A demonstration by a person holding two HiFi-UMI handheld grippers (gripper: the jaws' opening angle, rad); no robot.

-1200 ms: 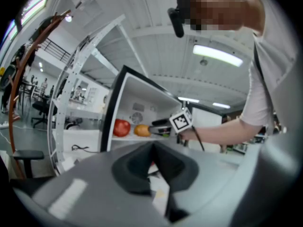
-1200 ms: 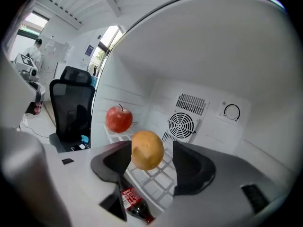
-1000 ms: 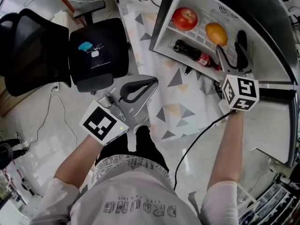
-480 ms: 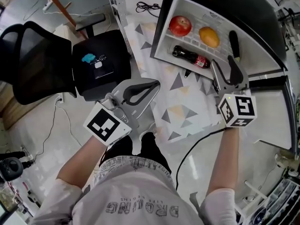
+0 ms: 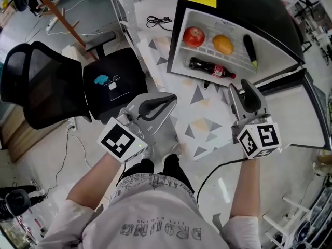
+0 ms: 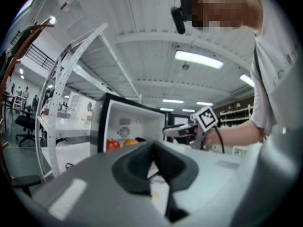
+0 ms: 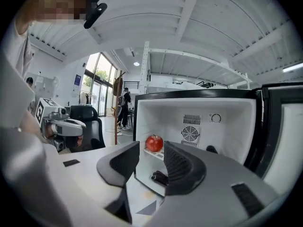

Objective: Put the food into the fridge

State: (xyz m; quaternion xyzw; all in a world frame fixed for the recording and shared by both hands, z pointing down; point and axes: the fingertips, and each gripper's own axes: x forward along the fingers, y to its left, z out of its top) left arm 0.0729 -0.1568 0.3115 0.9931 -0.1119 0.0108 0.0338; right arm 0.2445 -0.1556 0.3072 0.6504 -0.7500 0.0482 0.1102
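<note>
Head view: the open black mini fridge point(image 5: 244, 7) holds a round red apple point(image 5: 194, 36). The right gripper point(image 5: 240, 90) has empty fingers, a narrow gap between them, just been closing (the left gripper point(image 5: 171, 96) has its fingers pressed together).

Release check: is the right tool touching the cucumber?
Apart. Head view: right tool sits outside the fridge, clear gap to the cucumber inside. Its jaws have just been closing, nothing between them.

Left tongs point(image 5: 167, 98) seem pressed together; right tongs point(image 5: 241, 90), empty, have just been closing.
</note>
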